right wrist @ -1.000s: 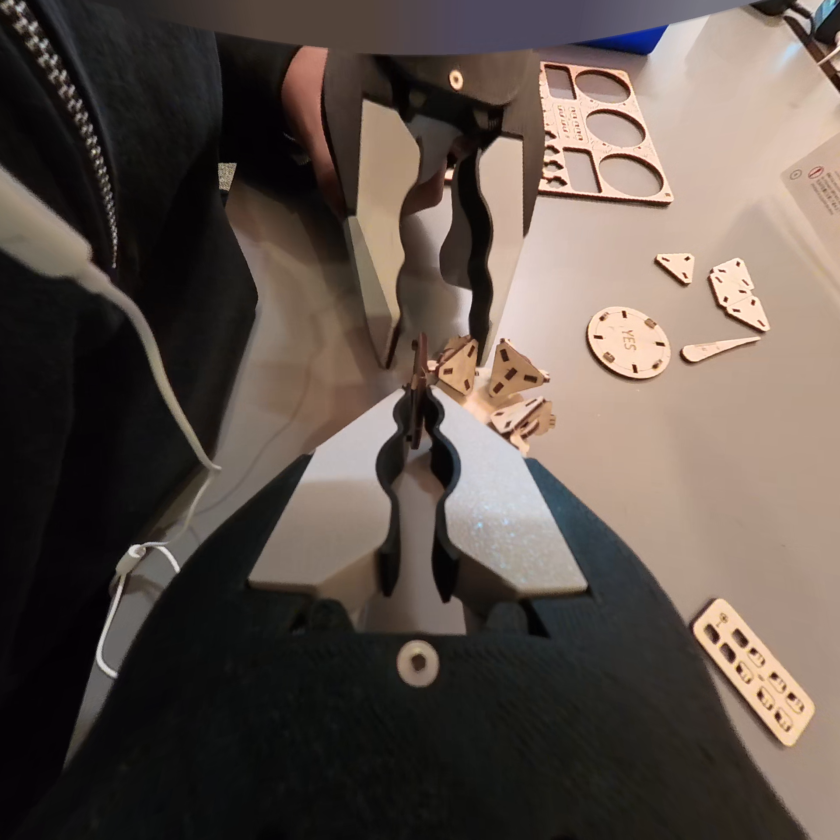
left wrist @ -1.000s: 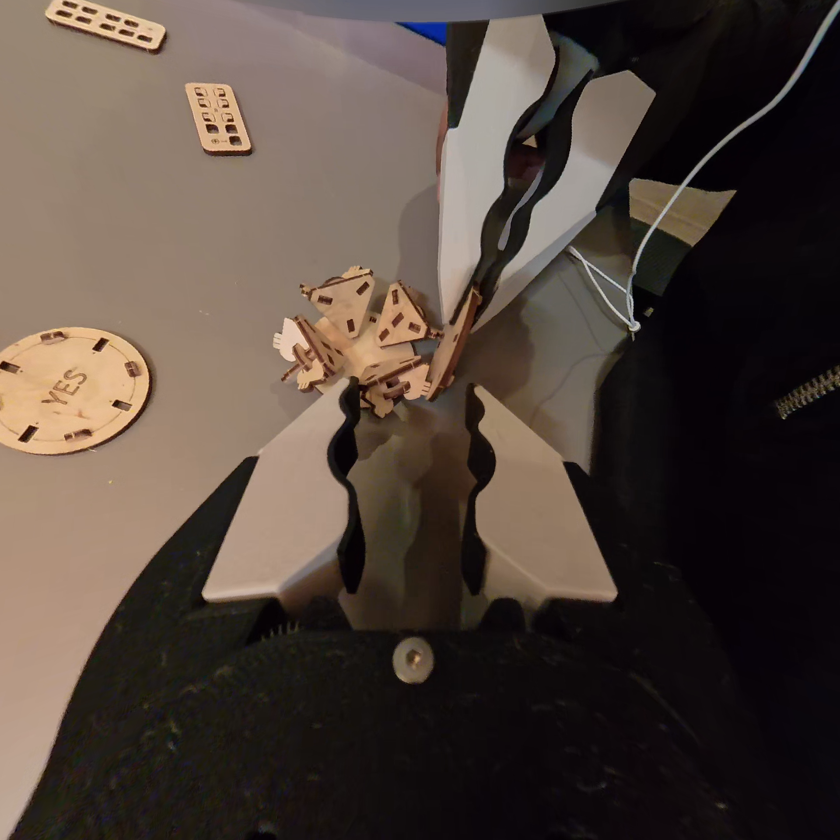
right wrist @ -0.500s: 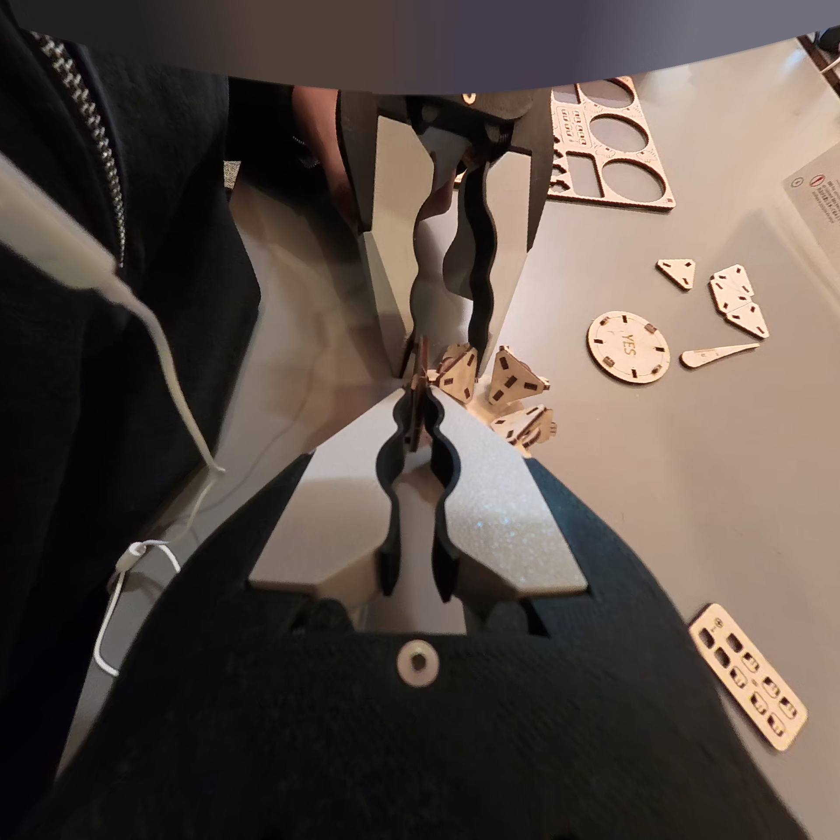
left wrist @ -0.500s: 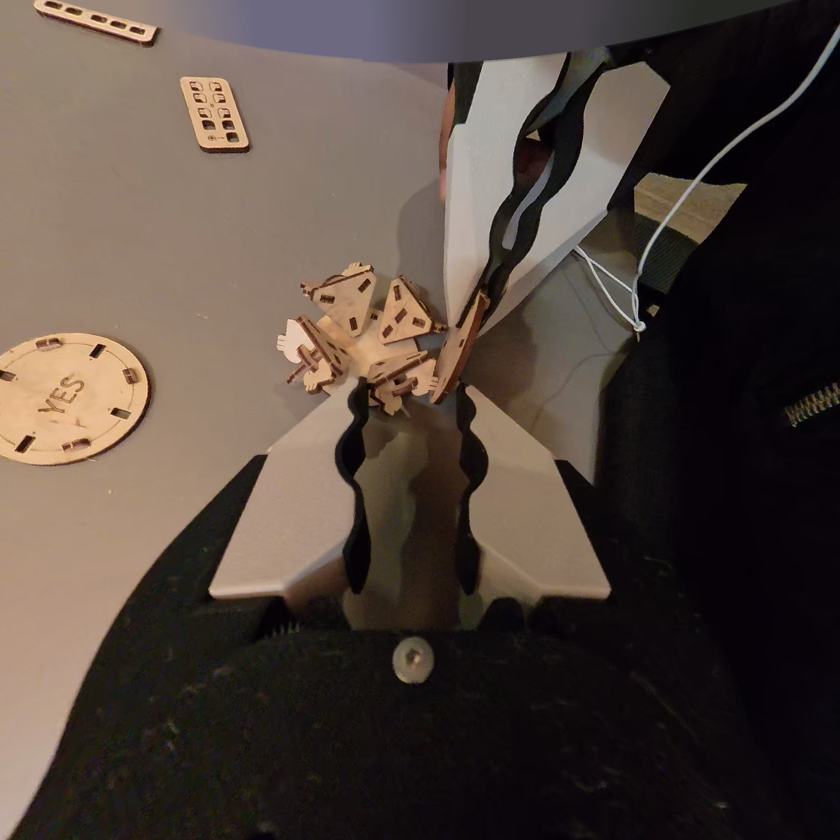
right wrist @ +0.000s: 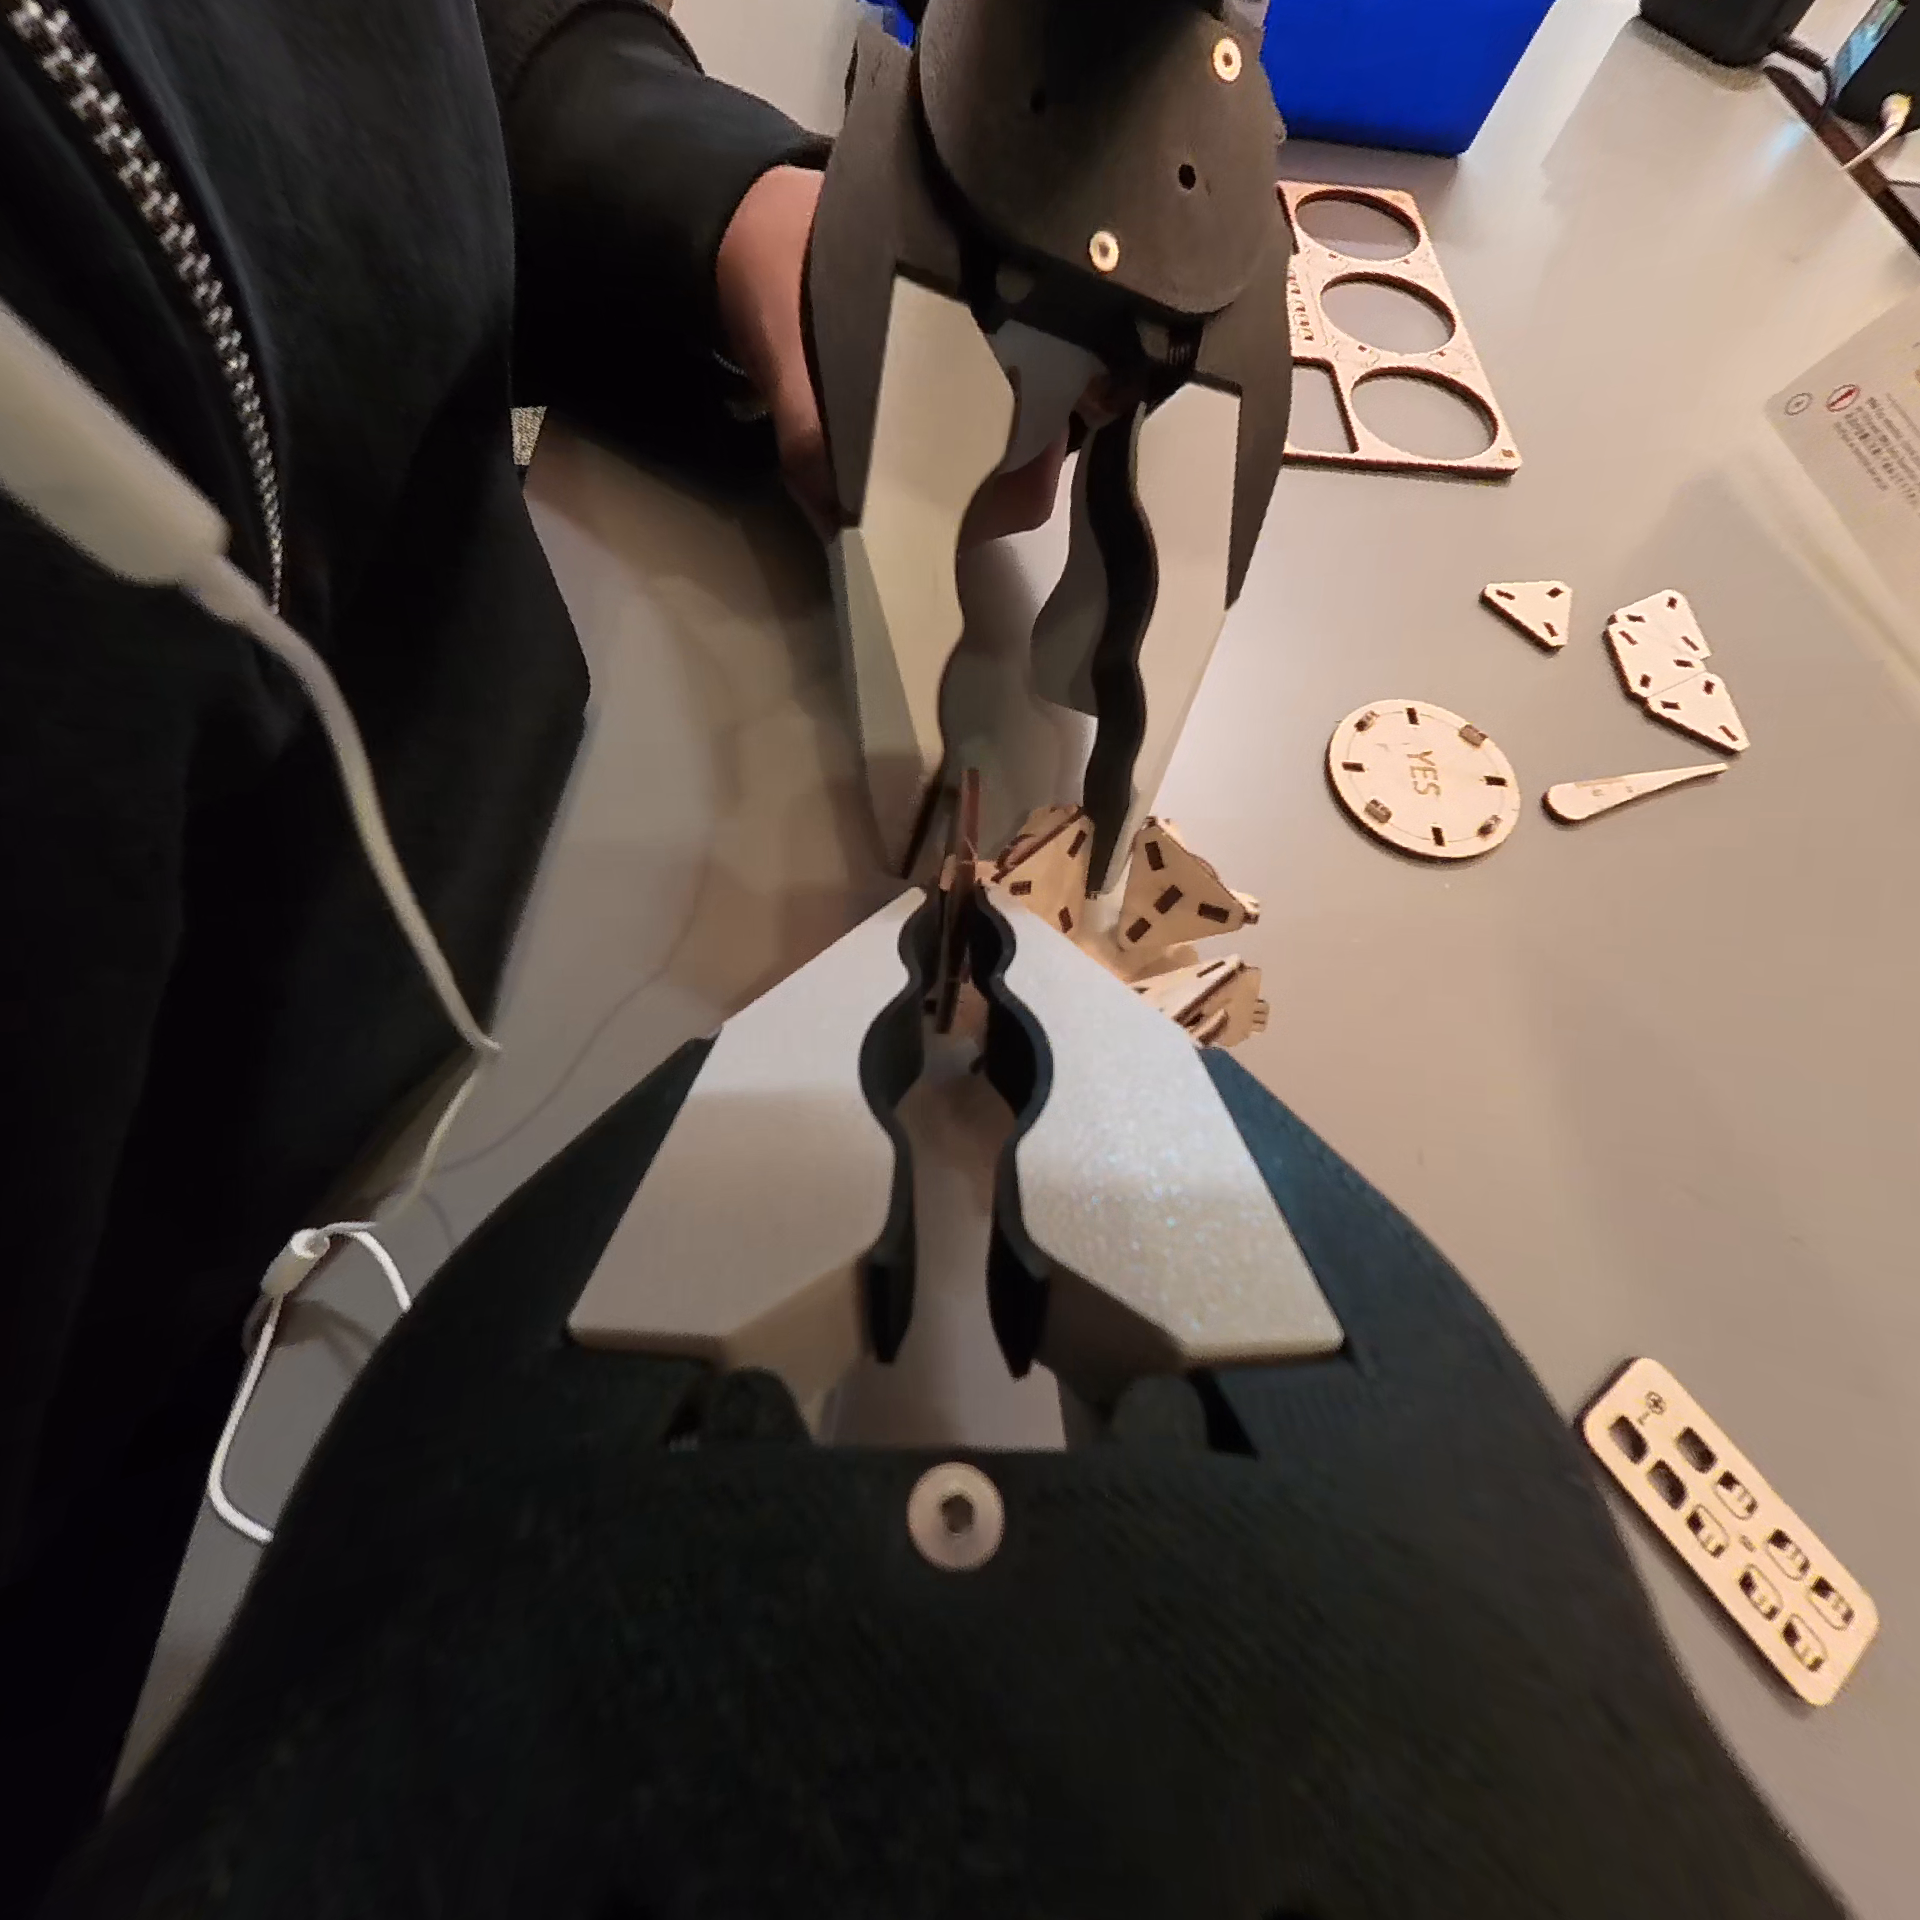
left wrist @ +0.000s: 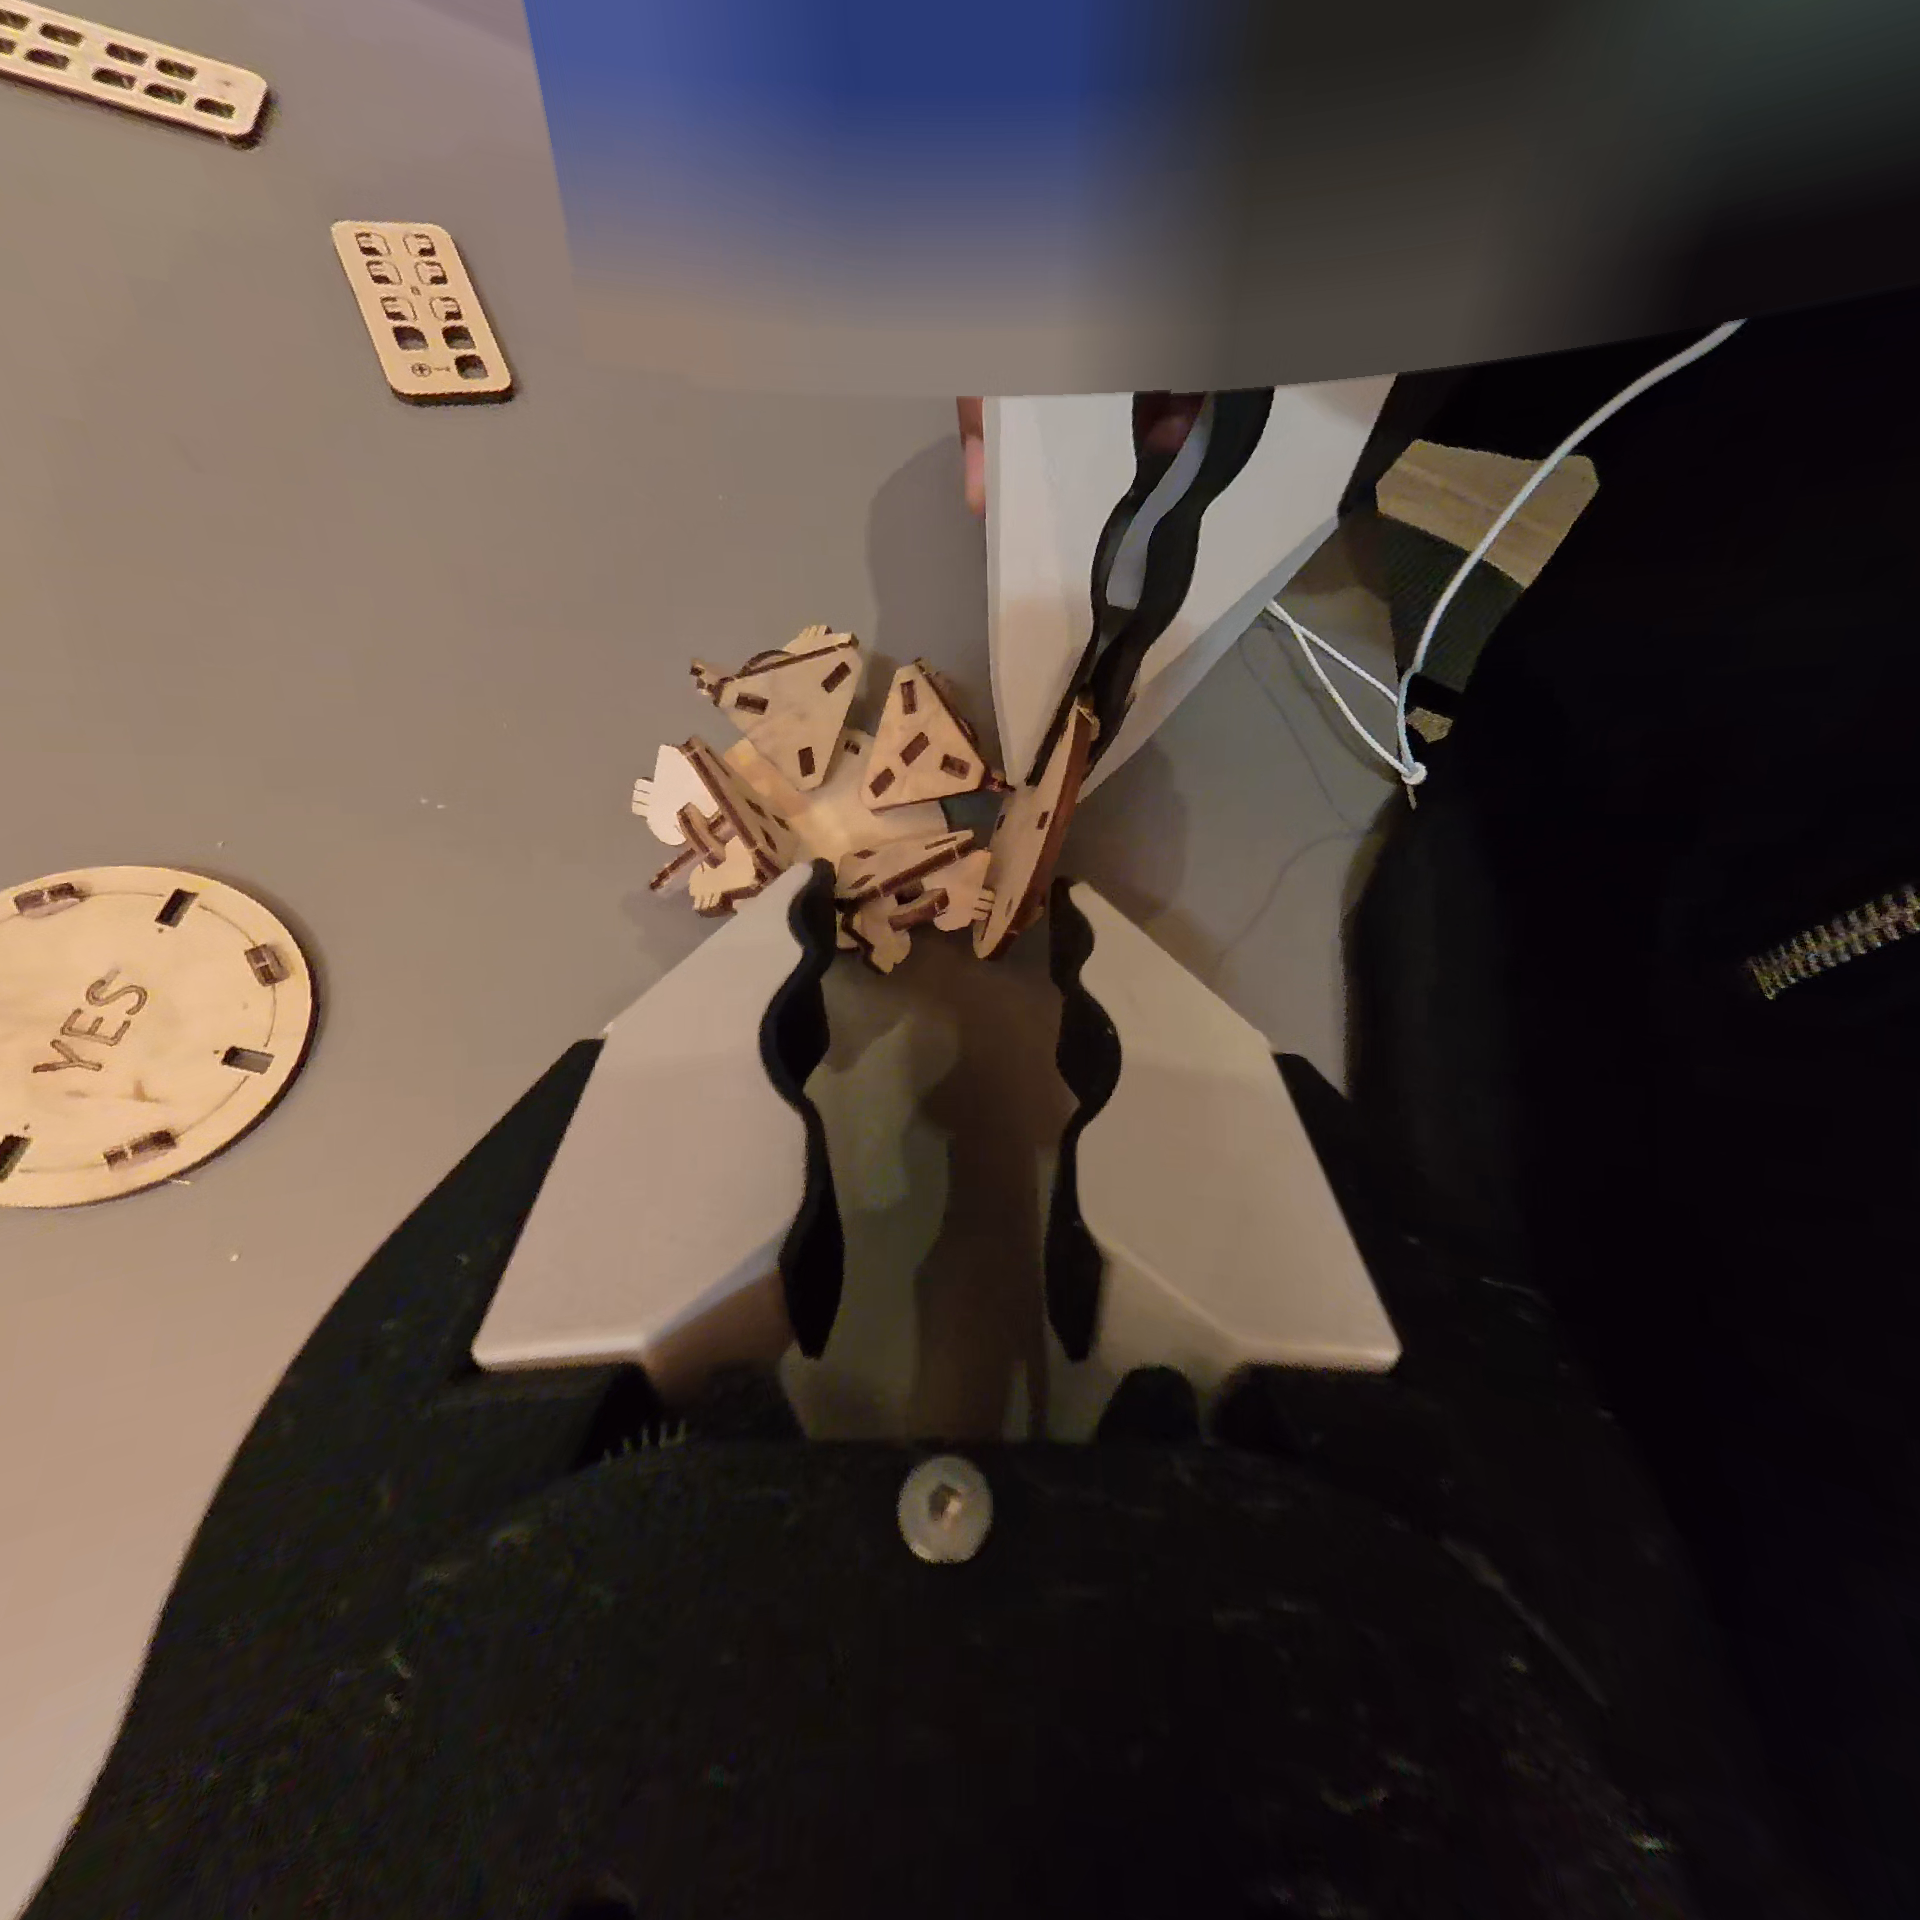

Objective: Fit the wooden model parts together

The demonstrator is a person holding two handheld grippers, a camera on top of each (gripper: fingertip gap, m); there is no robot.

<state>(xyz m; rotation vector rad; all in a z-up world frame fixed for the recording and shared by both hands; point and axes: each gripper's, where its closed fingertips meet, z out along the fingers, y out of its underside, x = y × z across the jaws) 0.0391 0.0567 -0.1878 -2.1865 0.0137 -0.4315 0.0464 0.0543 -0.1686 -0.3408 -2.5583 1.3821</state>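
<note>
A small wooden assembly of slotted triangular pieces (left wrist: 821, 748) lies on the grey table (left wrist: 468, 582); it also shows in the right wrist view (right wrist: 1174, 904). My right gripper (right wrist: 951, 925) is shut on a thin brown wooden disc (right wrist: 971, 821), held edge-on against the assembly's near side. In the left wrist view the right gripper (left wrist: 1081, 727) comes down from above with the disc (left wrist: 1029, 842). My left gripper (left wrist: 945, 909) is open and straddles the disc and one tabbed piece. Its left pad (left wrist: 816, 914) touches the piece. The other pad stands just clear of the disc.
A round wooden disc with slots (left wrist: 125, 1039), a slotted rectangular plate (left wrist: 421, 312) and a long strip (left wrist: 125, 73) lie to the left. A frame with round holes (right wrist: 1382, 312), loose triangles (right wrist: 1673, 675), a drop-shaped piece (right wrist: 1631, 790) and a blue box (right wrist: 1382, 73) lie beyond. A person's black jacket and white cable (left wrist: 1403, 727) are close by. My left and right fingertips are right by each other.
My left gripper's fingers closed in around the tabbed piece and the disc, then eased apart slightly. My right gripper stayed shut on the disc, pressed near the assembly.
</note>
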